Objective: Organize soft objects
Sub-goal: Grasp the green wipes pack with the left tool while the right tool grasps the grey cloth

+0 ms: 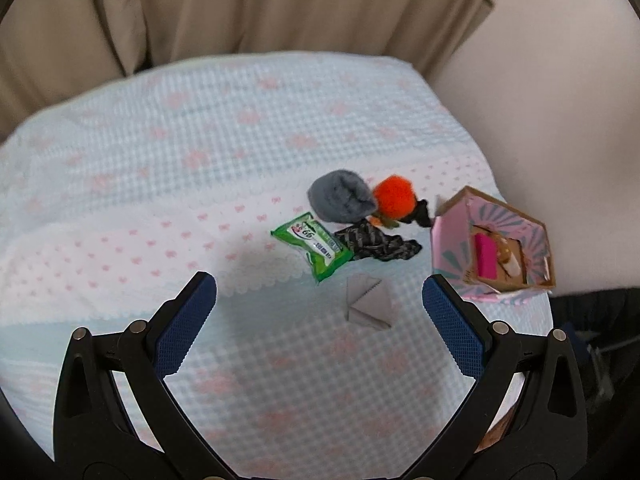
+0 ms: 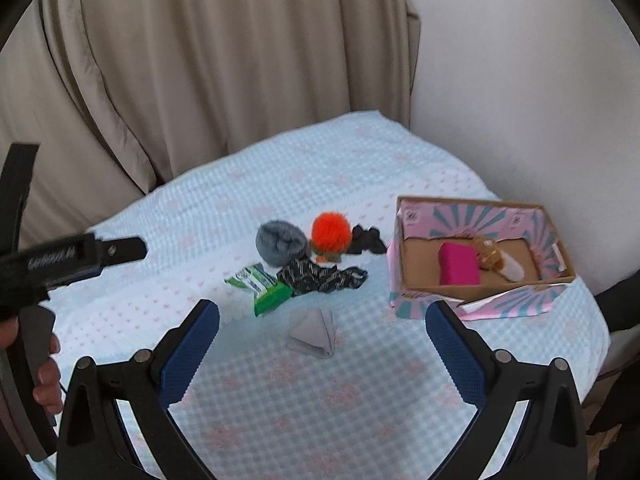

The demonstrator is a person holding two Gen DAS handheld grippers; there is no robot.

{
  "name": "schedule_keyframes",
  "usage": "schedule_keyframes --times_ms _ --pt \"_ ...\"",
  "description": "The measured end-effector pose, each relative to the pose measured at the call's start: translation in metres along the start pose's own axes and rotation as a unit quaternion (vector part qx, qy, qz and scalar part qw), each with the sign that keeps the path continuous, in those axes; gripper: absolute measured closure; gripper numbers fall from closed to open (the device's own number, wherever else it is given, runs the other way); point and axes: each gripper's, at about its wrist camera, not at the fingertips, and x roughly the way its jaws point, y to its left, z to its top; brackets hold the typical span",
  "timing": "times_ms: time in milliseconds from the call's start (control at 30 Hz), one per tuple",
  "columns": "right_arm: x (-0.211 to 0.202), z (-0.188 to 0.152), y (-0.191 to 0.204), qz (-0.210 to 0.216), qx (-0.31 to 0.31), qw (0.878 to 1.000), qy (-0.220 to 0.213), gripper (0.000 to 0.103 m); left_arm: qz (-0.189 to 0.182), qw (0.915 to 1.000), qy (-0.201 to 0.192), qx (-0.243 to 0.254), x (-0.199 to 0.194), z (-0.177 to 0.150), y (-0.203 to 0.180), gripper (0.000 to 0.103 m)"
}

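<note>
Soft things lie in a cluster on the pale blue bed cover [image 1: 200,160]: a grey rolled cloth [image 1: 340,200], an orange pompom [image 1: 394,198], a small black piece [image 1: 420,212], a black patterned cloth [image 1: 376,246], a green wipes pack [image 1: 314,246] and a folded grey cloth [image 1: 368,304]. My left gripper [image 1: 319,284] hangs open just short of the folded cloth. In the right wrist view the same folded grey cloth [image 2: 314,332] lies between the open fingers of my right gripper [image 2: 322,312]. To the right stands a pink cardboard box [image 2: 472,220] holding a pink block [image 2: 458,264] and a brown plush [image 2: 490,256].
Beige curtains [image 2: 200,60] hang behind the bed and a pale wall [image 2: 520,100] stands to the right. The box [image 1: 444,248] sits near the cover's right edge. A hand [image 2: 44,364] holds the left gripper [image 2: 136,249] at the left of the right wrist view.
</note>
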Motion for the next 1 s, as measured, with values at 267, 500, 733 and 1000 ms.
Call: schedule_keyframes --times_ms 267,500,733,1000 --pt "0.084 -0.027 0.002 0.003 -0.010 0.999 0.045 0.000 -0.024 0.9971 0.048 -0.053 0.111 0.013 0.019 0.001" --pt "0.152 -0.056 0.007 0.001 -0.031 0.997 0.077 0.000 -0.038 0.9915 0.076 -0.098 0.194 0.009 0.027 0.005" --pt "0.204 -0.070 0.013 -0.005 -0.055 0.995 0.083 0.003 -0.039 0.9903 0.078 -0.108 0.237 0.004 0.031 0.011" --pt "0.244 -0.079 0.020 0.006 -0.060 0.994 0.095 0.018 -0.035 0.9914 0.067 -0.107 0.253 0.005 0.034 0.027"
